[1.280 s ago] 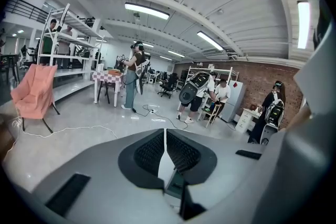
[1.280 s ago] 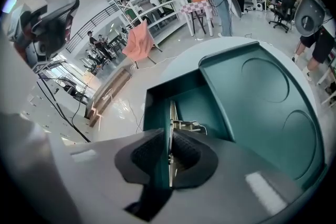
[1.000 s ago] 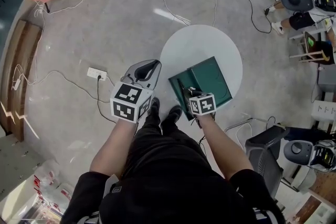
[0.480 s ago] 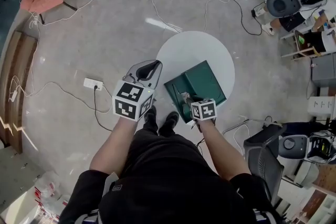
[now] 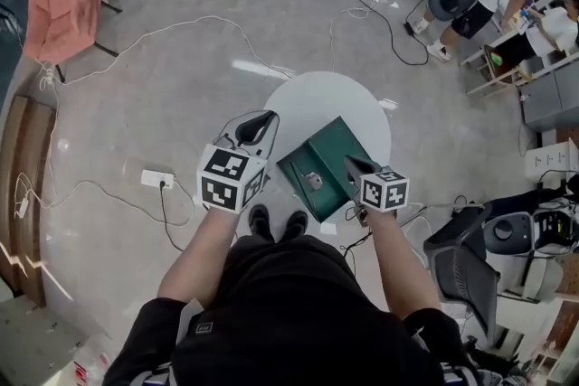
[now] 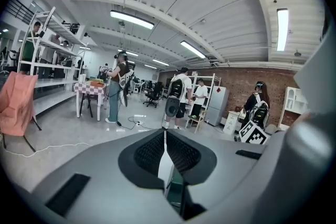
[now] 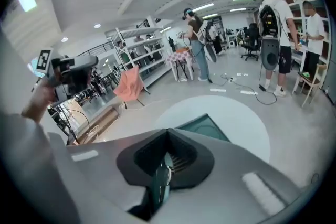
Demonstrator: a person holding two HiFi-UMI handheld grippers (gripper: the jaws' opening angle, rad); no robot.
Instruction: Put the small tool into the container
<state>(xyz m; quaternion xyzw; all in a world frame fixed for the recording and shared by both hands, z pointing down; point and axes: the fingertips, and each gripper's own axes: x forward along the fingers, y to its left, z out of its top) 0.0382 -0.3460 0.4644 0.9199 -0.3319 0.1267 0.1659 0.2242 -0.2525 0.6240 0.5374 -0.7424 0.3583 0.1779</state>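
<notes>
Tool (image 5: 314, 181) sits in the container (image 5: 336, 147), near its 7 o'clock corner. Right gripper (image 5: 355, 165) hangs at the container's 4 o'clock, jaws just closing, together on nothing. Left gripper (image 5: 257, 124), at 9 o'clock, closed, empty.

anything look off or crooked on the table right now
Mostly fine: the small tool lies inside the green container. The container sits turned at an angle by the near edge of the round table, and its corner seems to jut past the rim.
</notes>
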